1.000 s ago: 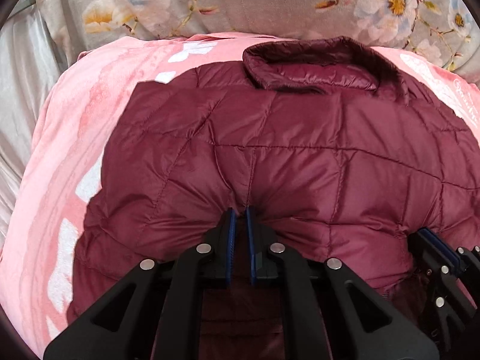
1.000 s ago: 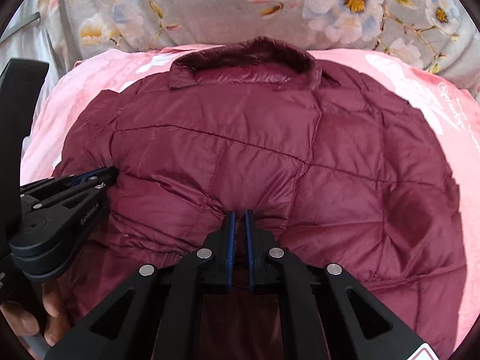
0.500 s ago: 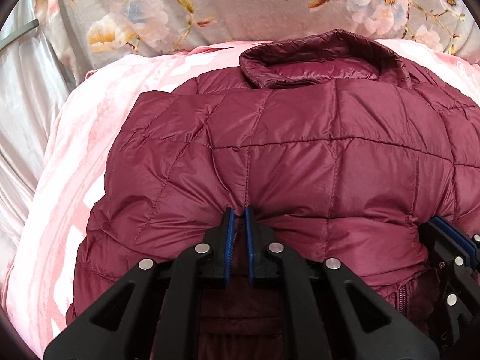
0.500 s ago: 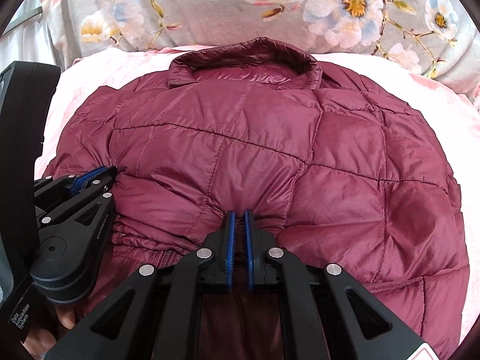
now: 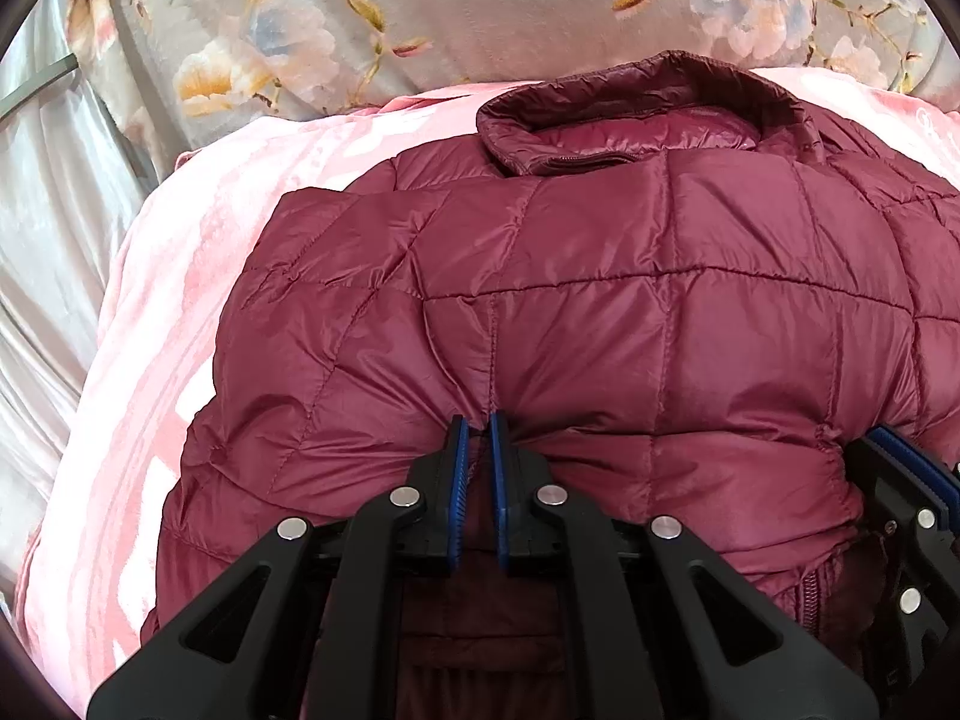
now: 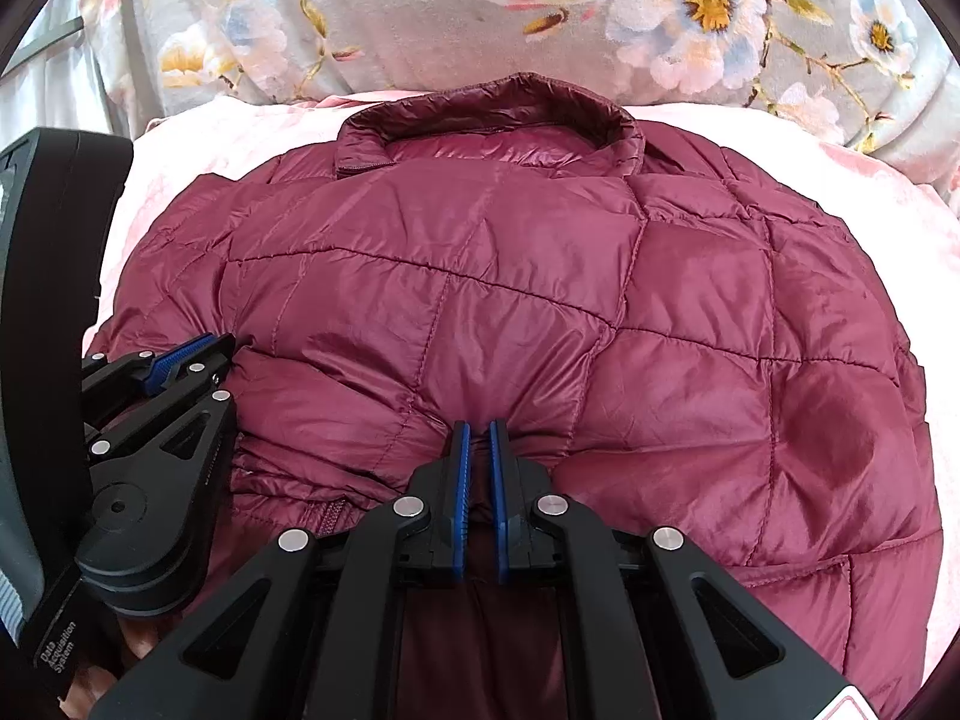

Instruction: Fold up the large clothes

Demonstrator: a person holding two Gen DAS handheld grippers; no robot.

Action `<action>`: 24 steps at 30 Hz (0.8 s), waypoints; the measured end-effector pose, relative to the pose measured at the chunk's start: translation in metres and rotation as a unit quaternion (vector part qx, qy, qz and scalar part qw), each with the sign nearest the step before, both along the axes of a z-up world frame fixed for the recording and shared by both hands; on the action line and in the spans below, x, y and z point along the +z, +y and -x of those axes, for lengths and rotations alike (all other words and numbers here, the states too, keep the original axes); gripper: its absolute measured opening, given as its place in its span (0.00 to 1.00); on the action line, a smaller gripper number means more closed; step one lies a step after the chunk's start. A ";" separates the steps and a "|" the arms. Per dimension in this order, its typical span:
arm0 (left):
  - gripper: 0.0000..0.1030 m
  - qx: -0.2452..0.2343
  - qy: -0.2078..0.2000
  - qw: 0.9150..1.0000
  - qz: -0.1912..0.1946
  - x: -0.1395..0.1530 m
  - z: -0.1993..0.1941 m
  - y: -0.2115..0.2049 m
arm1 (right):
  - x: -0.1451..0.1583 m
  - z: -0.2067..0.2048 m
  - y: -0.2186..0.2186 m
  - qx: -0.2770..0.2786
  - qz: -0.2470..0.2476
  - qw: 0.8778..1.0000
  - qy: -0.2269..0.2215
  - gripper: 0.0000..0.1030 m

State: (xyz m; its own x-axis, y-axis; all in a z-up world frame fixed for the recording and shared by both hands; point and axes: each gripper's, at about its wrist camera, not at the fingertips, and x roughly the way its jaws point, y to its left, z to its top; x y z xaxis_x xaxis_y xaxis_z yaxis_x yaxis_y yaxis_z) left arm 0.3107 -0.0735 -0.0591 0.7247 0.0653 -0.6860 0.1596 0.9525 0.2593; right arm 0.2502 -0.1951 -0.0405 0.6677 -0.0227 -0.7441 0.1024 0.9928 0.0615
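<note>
A maroon quilted puffer jacket (image 5: 600, 312) lies on a pink blanket (image 5: 180, 300), its stand-up collar (image 5: 636, 114) at the far side toward a grey floral cover (image 5: 420, 12), its near edge gathered up toward the cameras. The left gripper (image 5: 475, 438) has its blue-padded jaws pressed nearly together on a pinch of that near edge, and the right gripper (image 6: 475, 444) pinches the same edge further to the right; each tool shows in the other's view at the frame's side. The jacket looks light and puffy, with a glossy shell that is probably slippery, so a thin pinch of cloth could slide out; a bite on a stitched seam or the hem, where the fabric is doubled, should hold better. The filling will likely spring back, so a fold may need pressing down to stay. A zipper (image 5: 807, 594) runs along the near edge at the right and would be a firm line to grip beside. The side of the left tool reads "Data Acquisition System" (image 6: 57, 645) in the right wrist view.
</note>
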 end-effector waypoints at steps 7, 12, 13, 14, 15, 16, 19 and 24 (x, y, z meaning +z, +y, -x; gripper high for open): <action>0.36 -0.037 0.064 0.990 0.119 0.023 -0.013 0.033 | 0.021 0.003 -0.044 0.009 -0.142 0.990 0.012 0.32; 0.59 -0.040 0.090 0.967 0.234 0.068 -0.062 0.054 | 0.063 -0.026 -0.098 -0.044 -0.200 0.978 -0.048 0.51; 0.61 -0.039 0.095 0.964 0.245 0.072 -0.073 0.054 | 0.065 -0.037 -0.106 -0.055 -0.206 0.976 -0.051 0.52; 0.62 -0.028 0.102 0.961 0.256 0.074 -0.086 0.053 | 0.065 -0.050 -0.113 -0.077 -0.212 0.973 -0.053 0.52; 0.62 -0.024 0.116 0.954 0.274 0.074 -0.101 0.051 | 0.063 -0.064 -0.119 -0.087 -0.216 0.971 -0.049 0.52; 0.62 -0.021 0.129 0.947 0.293 0.072 -0.113 0.049 | 0.061 -0.073 -0.123 -0.092 -0.219 0.970 -0.046 0.52; 0.62 -0.013 0.174 0.927 0.333 0.056 -0.150 0.039 | 0.048 -0.106 -0.131 -0.101 -0.216 0.970 -0.035 0.52; 0.34 -0.010 0.204 0.913 0.353 0.040 -0.171 0.026 | 0.028 -0.147 -0.115 -0.082 -0.193 0.977 0.031 0.30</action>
